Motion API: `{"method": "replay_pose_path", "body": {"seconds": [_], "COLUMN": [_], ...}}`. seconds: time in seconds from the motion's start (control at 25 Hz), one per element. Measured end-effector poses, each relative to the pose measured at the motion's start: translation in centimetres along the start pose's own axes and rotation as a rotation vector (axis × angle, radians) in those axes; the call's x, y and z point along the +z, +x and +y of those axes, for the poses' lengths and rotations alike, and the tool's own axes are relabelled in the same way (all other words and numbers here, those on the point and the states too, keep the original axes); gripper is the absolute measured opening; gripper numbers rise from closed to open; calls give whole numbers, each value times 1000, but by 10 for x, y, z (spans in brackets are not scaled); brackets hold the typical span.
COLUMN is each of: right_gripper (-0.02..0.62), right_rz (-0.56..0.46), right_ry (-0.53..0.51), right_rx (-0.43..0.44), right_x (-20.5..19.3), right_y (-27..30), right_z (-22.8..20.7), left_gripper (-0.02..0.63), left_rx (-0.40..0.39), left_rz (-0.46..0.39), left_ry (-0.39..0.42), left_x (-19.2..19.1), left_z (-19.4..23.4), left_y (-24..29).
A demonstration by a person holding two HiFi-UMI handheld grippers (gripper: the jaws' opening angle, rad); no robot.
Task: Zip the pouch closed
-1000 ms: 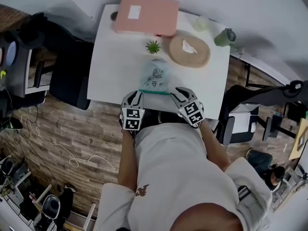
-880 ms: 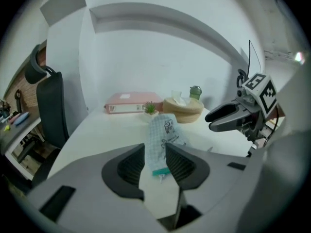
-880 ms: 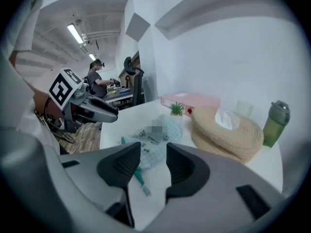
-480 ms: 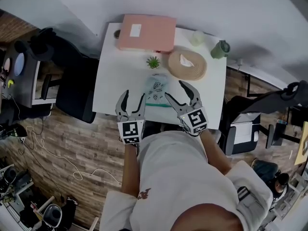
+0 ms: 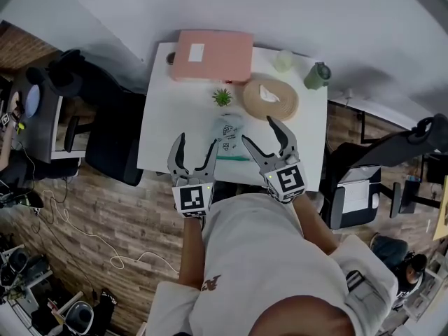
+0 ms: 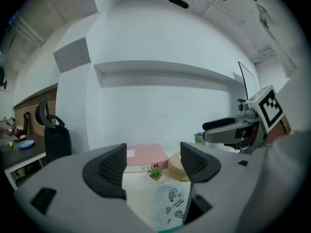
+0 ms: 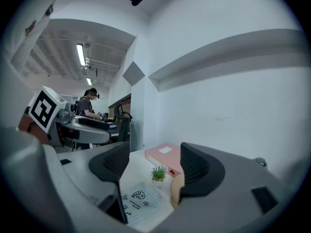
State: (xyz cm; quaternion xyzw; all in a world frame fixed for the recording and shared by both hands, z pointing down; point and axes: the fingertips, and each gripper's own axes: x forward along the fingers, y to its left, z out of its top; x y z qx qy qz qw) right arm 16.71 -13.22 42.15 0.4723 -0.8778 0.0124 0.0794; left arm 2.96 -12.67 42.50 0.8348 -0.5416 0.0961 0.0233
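Observation:
The pale blue printed pouch lies flat on the white table, its green zip edge toward me. Both grippers hang in the air above the table's near edge, clear of the pouch. My left gripper is to the pouch's left and my right gripper to its right. Their jaws have just been opening and stand wide with nothing between them. In the left gripper view the pouch shows low between the jaws of the left gripper. The right gripper view shows the pouch below the right gripper.
A pink box lies at the table's far side, with a small potted plant and a round woven tray before it. A pale cup and a green cup stand far right. Black chairs flank the table.
Both grippers have lifted off the pouch's near edge and their jaws have spread wide. The pouch stays lying on the table.

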Motion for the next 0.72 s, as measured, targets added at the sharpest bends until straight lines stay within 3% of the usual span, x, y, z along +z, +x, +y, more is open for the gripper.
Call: {"method": "replay_pose_path", "body": {"seconds": [0.72], "right_gripper": [314], "right_rz": [-40], "right_ry": [-26], "right_rx": [11], "right_x": [17], "right_y": [-28], "right_z": [-8], "left_gripper": [330], "left_rx": [22], "left_rz": [-57], "left_ry": [29], "left_x": [26], "left_z": [-26], "left_y": [-5]}}
